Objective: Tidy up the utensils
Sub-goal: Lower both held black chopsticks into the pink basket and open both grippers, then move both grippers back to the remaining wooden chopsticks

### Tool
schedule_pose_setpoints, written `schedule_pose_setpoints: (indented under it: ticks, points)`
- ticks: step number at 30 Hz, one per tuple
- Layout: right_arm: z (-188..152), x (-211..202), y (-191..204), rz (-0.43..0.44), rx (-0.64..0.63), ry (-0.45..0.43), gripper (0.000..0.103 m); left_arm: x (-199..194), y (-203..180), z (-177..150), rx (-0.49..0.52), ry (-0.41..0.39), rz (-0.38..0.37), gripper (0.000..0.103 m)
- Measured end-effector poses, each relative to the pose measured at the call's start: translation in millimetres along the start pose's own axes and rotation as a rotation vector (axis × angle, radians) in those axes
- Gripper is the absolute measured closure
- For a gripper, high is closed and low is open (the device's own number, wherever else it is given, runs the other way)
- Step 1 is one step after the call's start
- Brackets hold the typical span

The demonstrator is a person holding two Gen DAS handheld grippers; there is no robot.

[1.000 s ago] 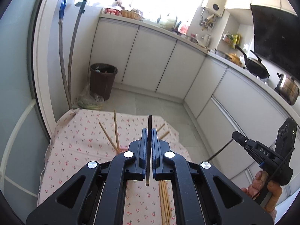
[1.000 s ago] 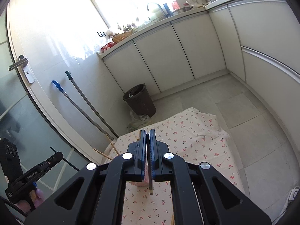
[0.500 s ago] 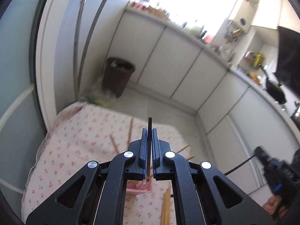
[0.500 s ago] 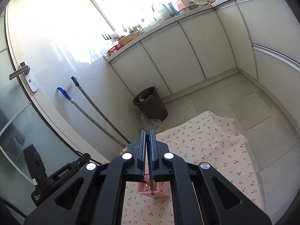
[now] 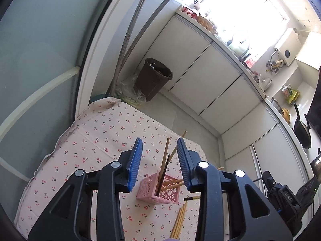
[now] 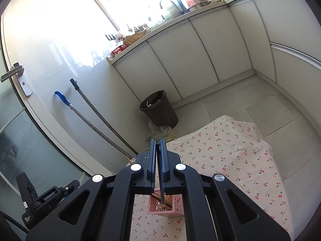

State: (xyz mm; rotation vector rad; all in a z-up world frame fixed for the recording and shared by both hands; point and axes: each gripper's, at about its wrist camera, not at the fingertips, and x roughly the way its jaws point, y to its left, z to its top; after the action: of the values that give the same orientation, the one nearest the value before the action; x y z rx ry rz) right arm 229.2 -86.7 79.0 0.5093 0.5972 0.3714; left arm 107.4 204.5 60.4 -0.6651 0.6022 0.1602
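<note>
Left gripper (image 5: 159, 156) jaws just opening, released above pink basket (image 5: 158, 190) holding chopsticks (image 5: 165, 165) on cherry-print cloth (image 5: 96, 132), right gripper (image 6: 158, 160) clenched on dark chopstick (image 6: 161, 182) over the basket, loose chopsticks (image 5: 179, 221) beside it

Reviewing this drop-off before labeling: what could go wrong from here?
1. The pink holder is light, with chopsticks leaning out; it may tip.
2. The right tongs are shut on a dark chopstick over the holder; a tilted release could miss.
3. Loose chopsticks lie near the cloth's edge.
</note>
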Motion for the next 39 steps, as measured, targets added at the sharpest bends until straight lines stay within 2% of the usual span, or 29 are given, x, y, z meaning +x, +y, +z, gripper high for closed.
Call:
schedule_pose_setpoints:
  ticks: [6,8,9,11,13,16,17,19,22,29,31,39]
  points:
    - [-16,30,-6,-0.008,0.051,-0.01,0.098,8,-8,-5,0.029,0.025,0.0,0.068]
    - [-27,42,-12,-0.022,0.069,-0.004,0.095,10,-10,-8,0.039,0.038,-0.003,0.068]
    - [-32,46,-14,-0.031,0.07,0.008,0.09,11,-11,-9,0.044,0.044,-0.01,0.068]
    - [-38,46,-15,-0.051,0.055,0.025,0.072,10,-15,-13,0.066,0.047,-0.025,0.068]
    - [-41,37,-10,-0.075,0.003,0.018,0.041,9,-24,-19,0.11,0.054,-0.032,0.065]
    - [-42,18,-4,-0.138,-0.08,0.0,0.021,11,-34,-32,0.166,0.076,-0.026,0.059]
    - [-42,13,-2,-0.163,-0.11,0.005,0.019,12,-38,-36,0.182,0.085,-0.022,0.057]
    - [-45,4,-3,-0.196,-0.152,0.012,0.018,16,-46,-48,0.224,0.114,-0.005,0.047]
    - [-51,-5,-12,-0.255,-0.193,0.032,0.016,24,-54,-66,0.274,0.15,0.035,0.039]
    - [-68,-12,-50,-0.352,-0.219,0.135,0.011,46,-64,-104,0.366,0.233,0.085,0.028]
    - [-73,-17,-62,-0.384,-0.227,0.164,0.009,55,-66,-114,0.385,0.268,0.099,0.021]
    - [-81,-40,-116,-0.478,-0.17,0.26,0.007,110,-81,-174,0.504,0.467,0.177,0.017]
